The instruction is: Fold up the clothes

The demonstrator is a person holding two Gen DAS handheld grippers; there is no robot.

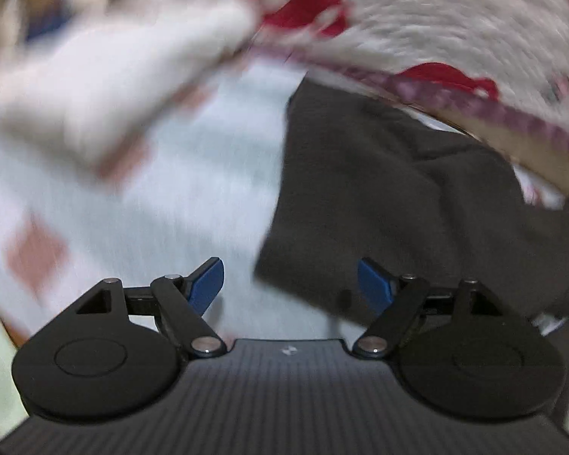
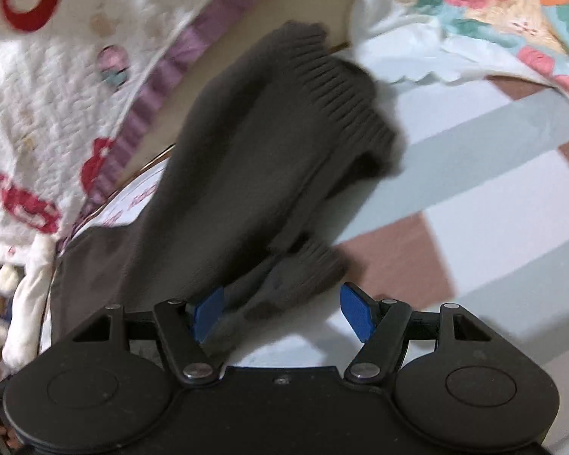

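A dark grey knit sweater point(image 2: 246, 151) lies crumpled on the bed, its ribbed hem point(image 2: 341, 87) toward the far side. One ribbed sleeve cuff point(image 2: 307, 261) lies just ahead of my right gripper point(image 2: 282, 313), which is open; the sleeve runs in beside the left blue pad point(image 2: 208, 314) without being pinched. In the left wrist view the same sweater point(image 1: 398, 208) fills the right half. My left gripper point(image 1: 290, 284) is open just above its near corner, and the pads press on nothing. This view is blurred.
The sweater rests on a checked sheet point(image 2: 474, 197) of pale blue, white and brown. A white quilt with red figures and a purple striped edge point(image 2: 38, 94) is heaped on the left. A floral blanket point(image 2: 512, 7) lies at the far right. A blurred white cloth point(image 1: 95, 87) sits at the left.
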